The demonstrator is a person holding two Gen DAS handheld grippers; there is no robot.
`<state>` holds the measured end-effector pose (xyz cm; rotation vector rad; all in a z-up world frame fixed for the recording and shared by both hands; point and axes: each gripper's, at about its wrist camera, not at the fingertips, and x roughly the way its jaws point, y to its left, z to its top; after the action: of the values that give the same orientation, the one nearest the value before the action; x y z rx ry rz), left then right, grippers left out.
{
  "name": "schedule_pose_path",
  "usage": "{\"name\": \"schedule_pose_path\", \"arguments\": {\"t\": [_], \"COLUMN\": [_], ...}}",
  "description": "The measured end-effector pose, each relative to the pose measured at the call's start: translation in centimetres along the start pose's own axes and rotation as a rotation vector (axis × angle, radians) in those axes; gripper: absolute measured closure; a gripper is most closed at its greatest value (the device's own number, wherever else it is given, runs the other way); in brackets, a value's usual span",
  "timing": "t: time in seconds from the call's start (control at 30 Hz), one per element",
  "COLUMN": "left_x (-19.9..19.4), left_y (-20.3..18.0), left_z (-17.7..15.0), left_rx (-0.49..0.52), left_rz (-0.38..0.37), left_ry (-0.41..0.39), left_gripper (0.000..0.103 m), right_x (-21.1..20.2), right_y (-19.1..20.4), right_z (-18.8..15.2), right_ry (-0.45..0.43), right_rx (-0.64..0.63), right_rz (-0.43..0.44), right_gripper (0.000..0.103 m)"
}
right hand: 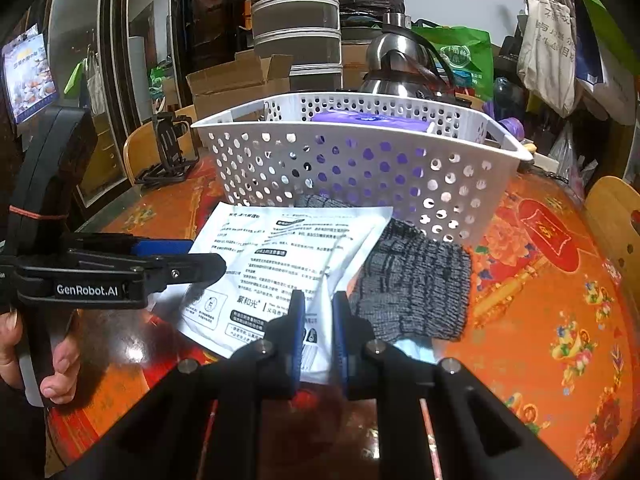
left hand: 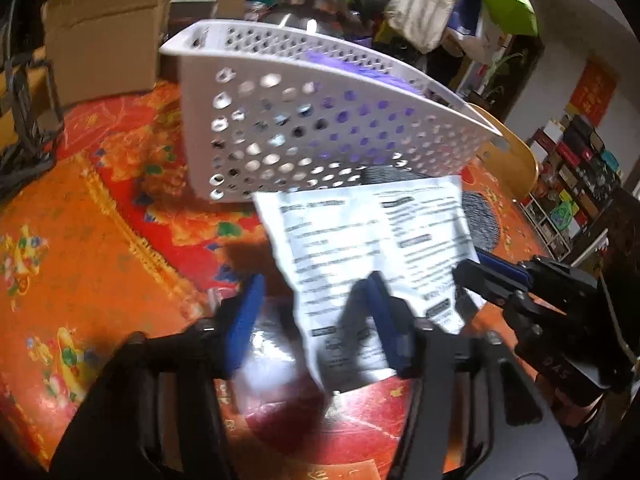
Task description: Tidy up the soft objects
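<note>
A white printed packet [left hand: 360,232] [right hand: 280,256] lies slanted in front of the white perforated basket [left hand: 320,136] [right hand: 360,184], partly over a grey knitted cloth [right hand: 416,292] [left hand: 480,216]. A purple soft item [right hand: 368,120] [left hand: 340,64] sits inside the basket. My right gripper [right hand: 320,320] [left hand: 472,266] is shut on the packet's near edge, which is pinched into a fold between the blue pads. My left gripper [left hand: 314,312] [right hand: 208,260] is at the packet's left corner. Its jaws stand apart with the corner between them, and the left pad [left hand: 248,308] is clear of the packet.
The table wears a shiny orange-red flowered cloth [right hand: 540,320]. Cardboard boxes [left hand: 104,40] [right hand: 240,80], a steel kettle [right hand: 400,64] and a black stand [right hand: 172,148] crowd behind the basket. A wooden chair back [right hand: 616,216] stands right. A hand [right hand: 60,364] holds the left gripper.
</note>
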<state>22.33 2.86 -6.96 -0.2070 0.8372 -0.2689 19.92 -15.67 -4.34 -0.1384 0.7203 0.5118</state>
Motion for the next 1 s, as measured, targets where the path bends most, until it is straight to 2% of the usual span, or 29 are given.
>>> {"name": "schedule_pose_path", "arguments": {"t": [0.03,0.13,0.33,0.47,0.5,0.53,0.63,0.73,0.8,0.87,0.9,0.93,1.0], "left_x": [-0.1,-0.1,-0.7,-2.2,-2.5,-2.8,-2.9,-2.8,-2.8,-2.3,-2.2,-2.2,-2.7], "left_y": [-0.6,-2.4,-1.8,-2.1,-2.3,-2.7,-4.0,-3.1,-1.4,-0.1,0.4,0.7,1.0], "left_z": [0.0,0.0,0.2,0.0,0.0,0.1,-0.1,-0.4,-0.6,-0.6,-0.5,-0.6,-0.6], "left_rx": [0.021,0.072,0.052,0.064,0.070,0.078,0.137,0.106,0.048,0.023,0.016,0.015,0.021], "left_rz": [-0.002,0.061,0.031,0.023,0.008,-0.027,0.072,0.058,0.061,0.055,0.067,0.075,0.063], "left_ry": [-0.004,-0.022,-0.031,-0.062,-0.068,-0.065,-0.080,-0.068,-0.068,-0.043,-0.038,-0.034,-0.060], "left_gripper": [0.080,0.086,0.097,0.097,0.103,0.103,0.103,0.103,0.102,0.093,0.073,0.047,0.030], "right_x": [0.0,0.0,-0.2,-1.1,-1.4,-1.6,-2.2,-2.0,-1.7,-1.6,-1.6,-1.6,-1.6], "right_y": [0.0,0.1,0.0,0.7,0.9,1.0,1.6,2.5,2.4,1.9,1.6,1.4,1.0], "right_z": [0.0,0.1,0.0,0.1,0.1,0.2,0.6,0.7,0.2,-0.2,-0.5,-0.7,-1.1], "right_ry": [0.000,-0.002,-0.009,-0.038,-0.046,-0.053,-0.060,-0.052,-0.043,-0.033,-0.030,-0.025,-0.018], "right_rx": [0.003,0.003,0.012,-0.004,-0.006,-0.007,-0.015,-0.053,-0.044,-0.024,-0.012,-0.003,0.010], "right_rz": [0.001,-0.003,-0.001,-0.011,-0.008,-0.005,0.022,-0.016,-0.019,-0.015,-0.011,-0.007,-0.002], "right_gripper": [0.091,0.091,0.094,0.097,0.097,0.099,0.099,0.099,0.100,0.100,0.100,0.100,0.100]}}
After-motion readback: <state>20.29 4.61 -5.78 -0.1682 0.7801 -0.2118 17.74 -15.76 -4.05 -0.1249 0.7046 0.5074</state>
